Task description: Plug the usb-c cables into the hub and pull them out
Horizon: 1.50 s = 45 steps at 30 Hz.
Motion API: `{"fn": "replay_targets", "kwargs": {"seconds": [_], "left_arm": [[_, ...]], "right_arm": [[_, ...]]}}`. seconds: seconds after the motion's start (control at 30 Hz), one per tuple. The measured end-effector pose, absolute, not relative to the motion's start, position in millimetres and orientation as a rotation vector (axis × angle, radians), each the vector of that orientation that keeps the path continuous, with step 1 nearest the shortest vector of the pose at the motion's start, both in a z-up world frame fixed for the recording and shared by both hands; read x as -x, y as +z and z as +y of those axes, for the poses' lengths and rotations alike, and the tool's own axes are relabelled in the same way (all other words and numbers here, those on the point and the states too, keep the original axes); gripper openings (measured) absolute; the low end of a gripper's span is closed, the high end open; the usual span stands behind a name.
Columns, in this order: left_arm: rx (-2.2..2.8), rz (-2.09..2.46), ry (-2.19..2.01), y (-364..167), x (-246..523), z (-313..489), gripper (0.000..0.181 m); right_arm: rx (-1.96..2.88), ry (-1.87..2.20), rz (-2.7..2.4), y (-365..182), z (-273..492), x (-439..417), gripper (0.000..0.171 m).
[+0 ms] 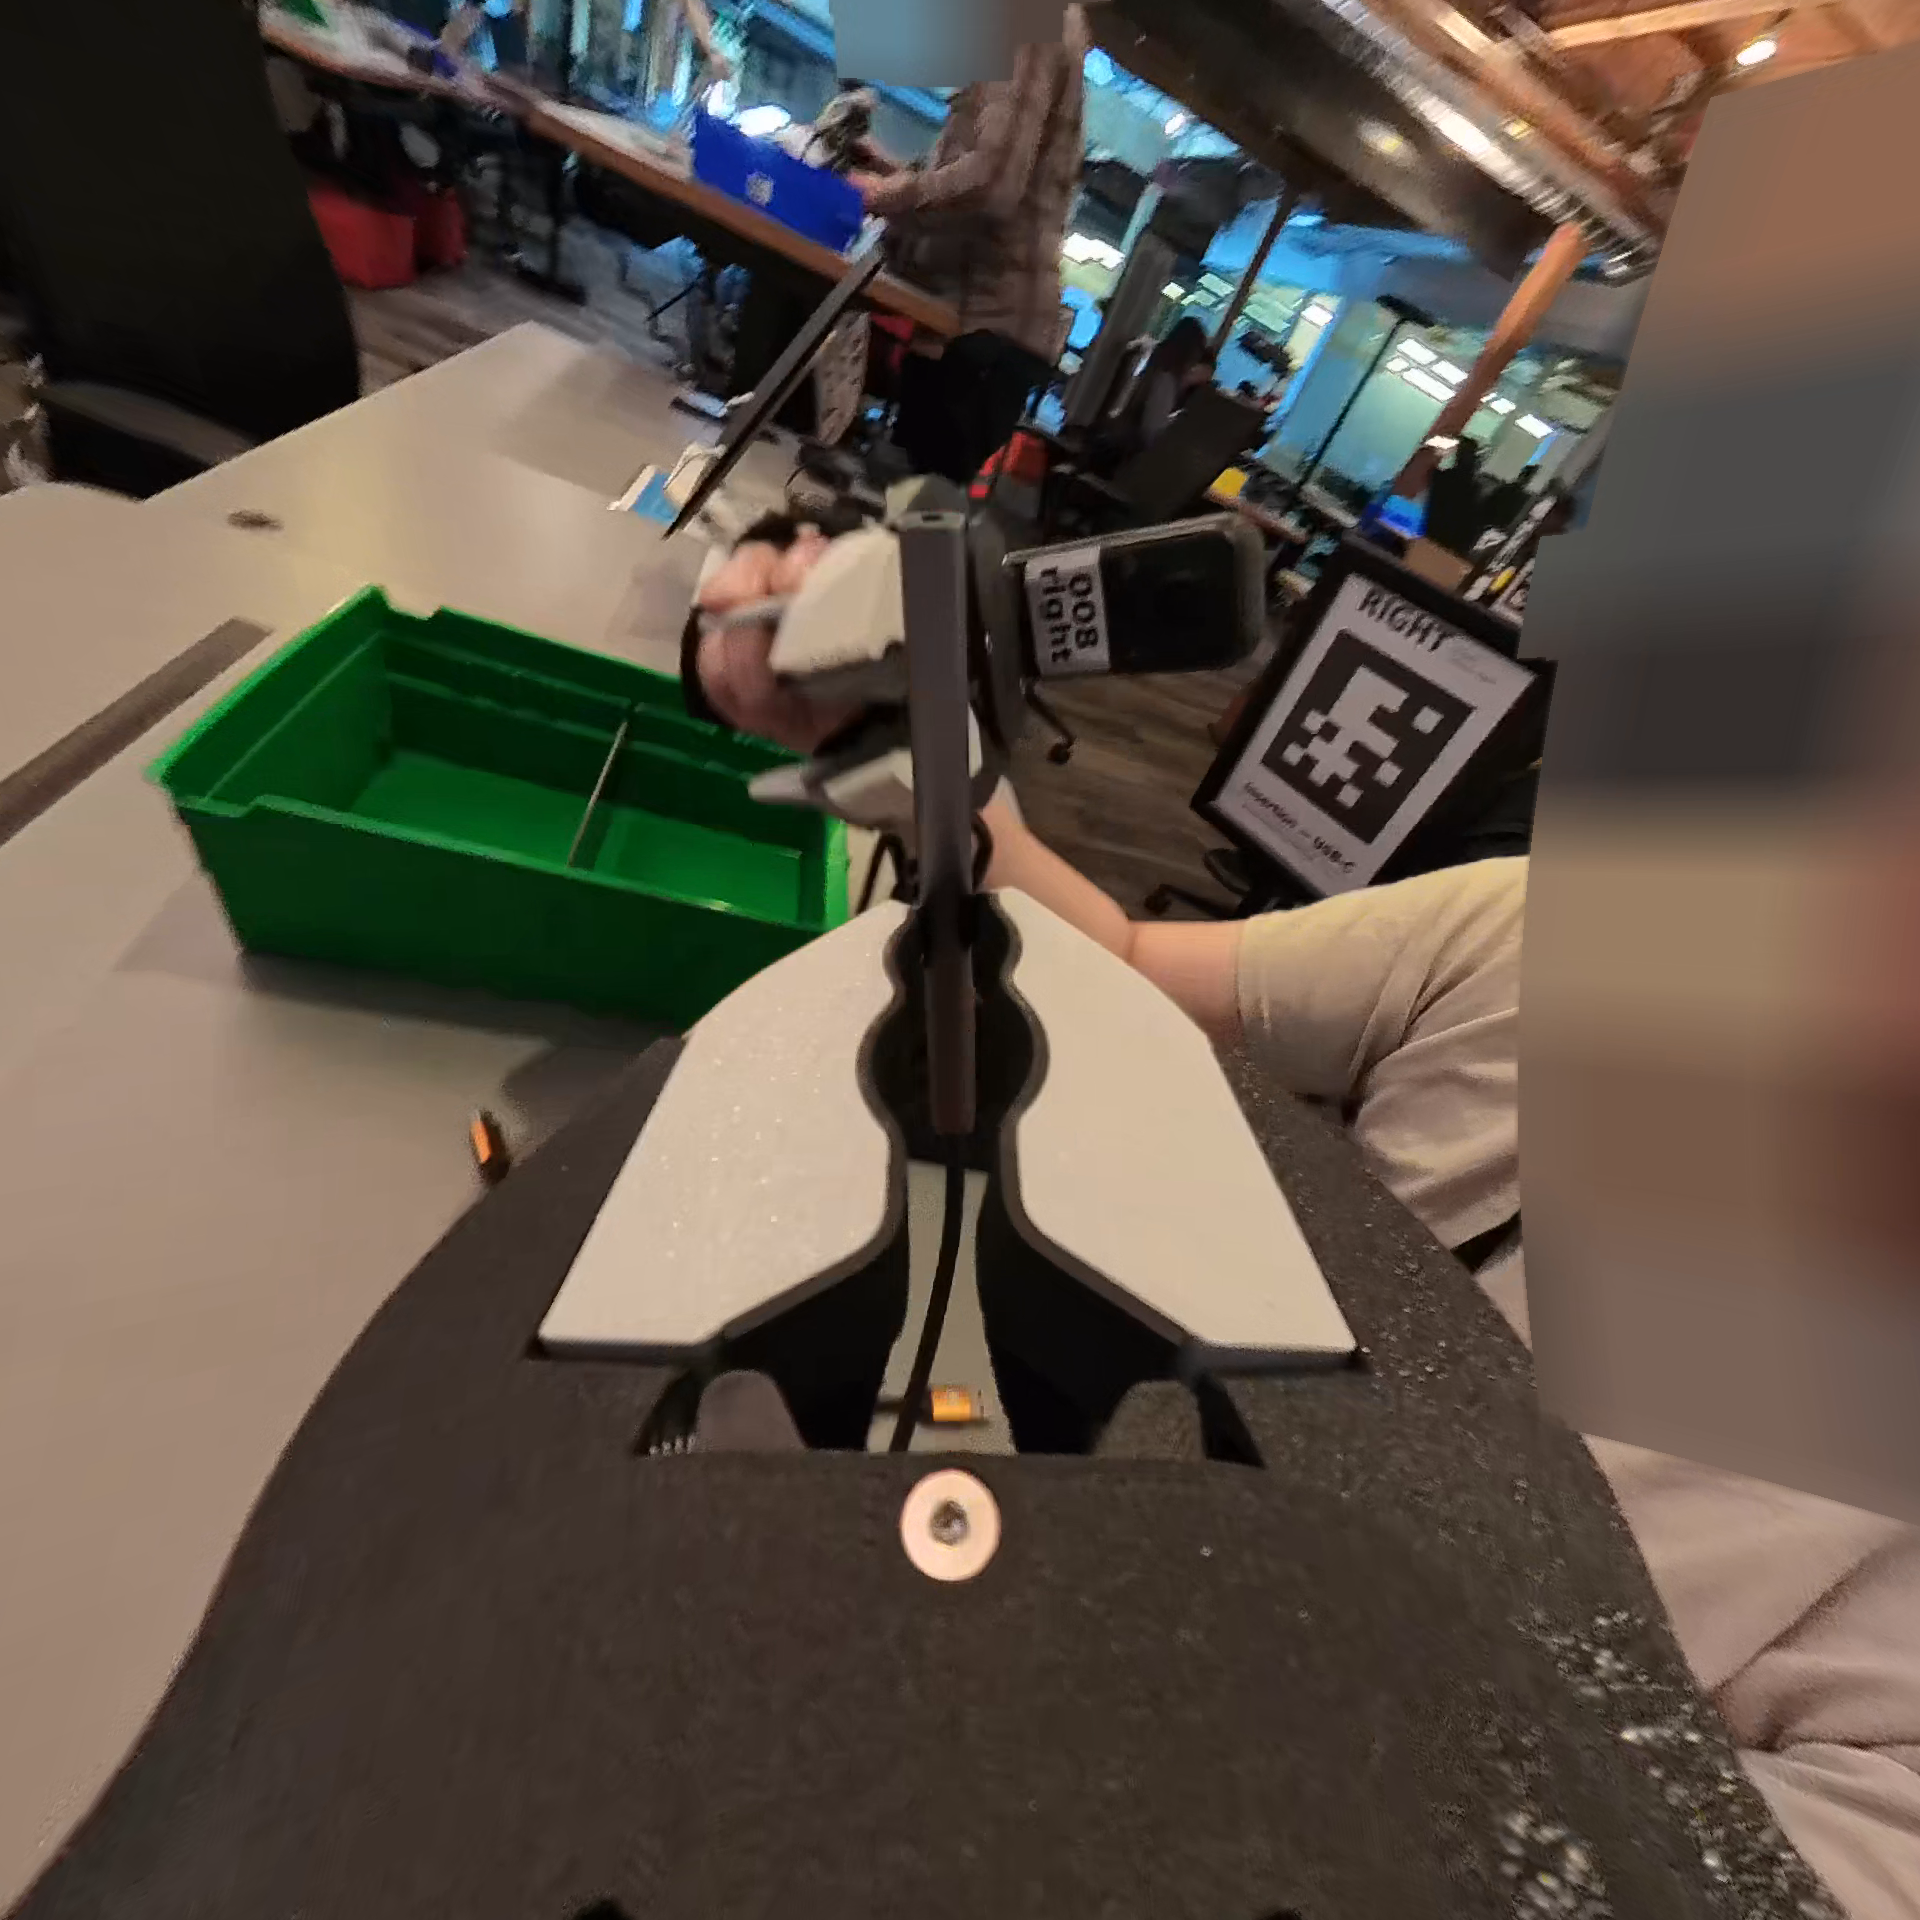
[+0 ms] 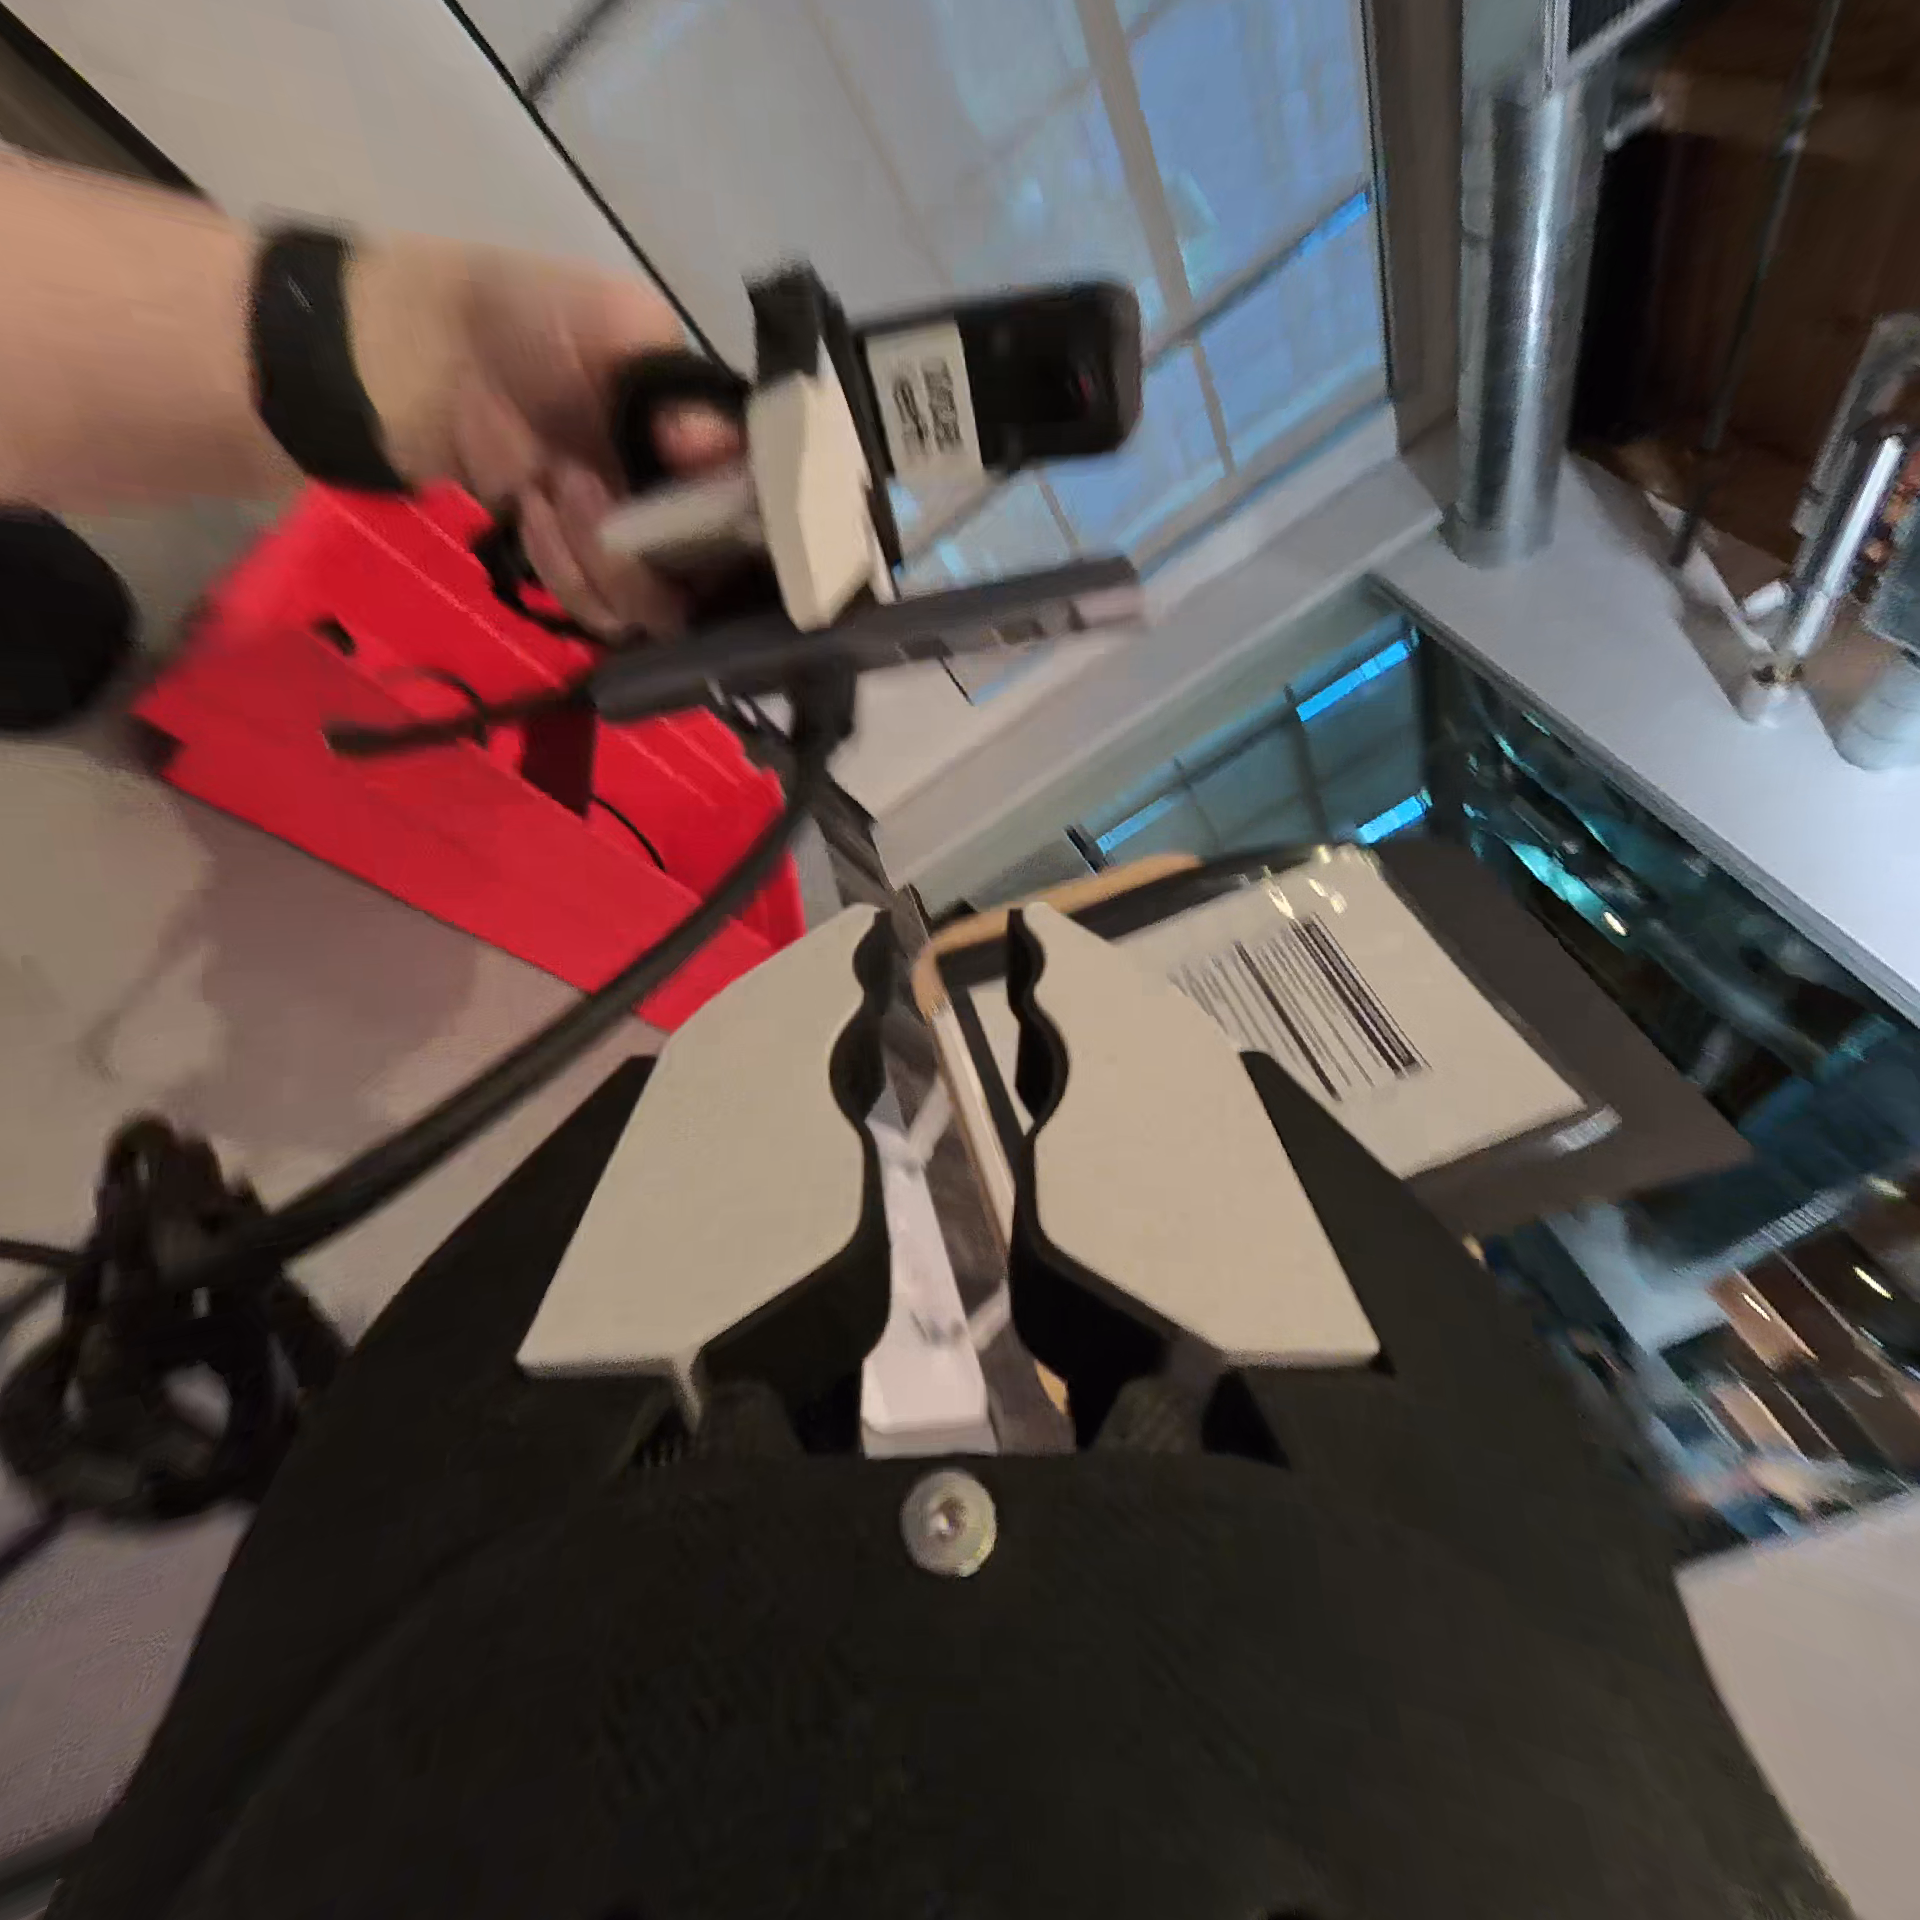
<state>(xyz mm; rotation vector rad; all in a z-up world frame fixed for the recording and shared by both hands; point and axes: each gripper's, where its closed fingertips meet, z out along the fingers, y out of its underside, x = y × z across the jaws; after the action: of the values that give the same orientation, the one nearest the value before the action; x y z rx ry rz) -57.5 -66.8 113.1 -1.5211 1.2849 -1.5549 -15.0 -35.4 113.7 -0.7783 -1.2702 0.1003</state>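
The left hand-held gripper (image 1: 951,935) is closed on the hub (image 1: 940,727). This dark grey bar is clamped near its lower end, and its long axis runs straight out along the fingers, up and away from the camera. A thin black lead drops from the hub's near end through the gap below. Just past the hub's far end, facing it, is the right hand-held gripper (image 1: 831,707), so the free end points roughly at that tool. To the left, a green bin (image 1: 260,717) sits on the bench (image 1: 208,1143). In the right wrist view, the right hand-held gripper (image 2: 951,935) has its jaws a narrow gap apart, with nothing between them as far as the blur allows. From there the hub (image 2: 883,629) lies crosswise, up and to the left, held level by the left hand-held gripper (image 2: 831,613), with ports showing along its right-hand part. Only this view shows a black cable (image 2: 665,956) sagging from the hub to a tangle (image 2: 145,1309) at lower left, and a red bin (image 2: 436,727) behind. Only the left view shows the clamp on the hub clearly. I judge the empty right tool must fetch a plug first, then approach along the hub's axis.
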Motion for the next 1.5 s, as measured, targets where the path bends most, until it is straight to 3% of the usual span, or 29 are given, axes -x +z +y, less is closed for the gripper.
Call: {"fn": "replay_targets", "kwargs": {"seconds": [0.23, 0.43, 0.57, 0.9, 1.0, 1.07, 1.17, 1.37, 1.5], "left_arm": [[1.92, 1.074, -1.221, 64.5, 79.3, -10.8, 0.009], [1.938, 0.789, -1.256, 46.1, 58.9, 36.4, 0.009], [2.096, 0.796, -1.277, 3.7, 44.1, 41.5, 0.009], [2.351, 0.637, -1.404, -86.2, 32.8, 63.1, 0.009], [2.37, 0.54, -1.389, -96.7, 39.4, 75.5, 0.017], [2.325, 0.441, -1.382, -92.3, 44.4, 88.3, 0.039], [2.249, 0.376, -1.332, -75.8, 55.5, 101.0, 0.047], [2.086, 0.803, -1.071, -34.8, 36.6, 75.1, 0.042], [2.007, 1.288, -0.979, -47.7, -1.1, 22.6, 0.037]], "right_arm": [[1.06, -0.118, -1.194, 93.3, 20.4, -19.8, 0.021], [1.254, -0.228, -1.292, 54.0, 44.0, -27.1, 0.021], [1.344, -0.155, -1.369, 34.2, 41.0, -24.3, 0.02], [1.374, -0.153, -1.39, 31.5, 38.2, -29.0, 0.02], [1.384, -0.16, -1.401, 27.9, 39.1, -28.6, 0.021], [1.385, -0.166, -1.403, 28.1, 39.3, -28.6, 0.021], [1.37, -0.163, -1.399, 31.9, 37.8, -28.2, 0.021], [1.336, -0.221, -1.354, 53.3, 31.0, -41.1, 0.021], [1.22, -0.179, -1.271, 96.4, 3.0, -48.5, 0.02]]}}
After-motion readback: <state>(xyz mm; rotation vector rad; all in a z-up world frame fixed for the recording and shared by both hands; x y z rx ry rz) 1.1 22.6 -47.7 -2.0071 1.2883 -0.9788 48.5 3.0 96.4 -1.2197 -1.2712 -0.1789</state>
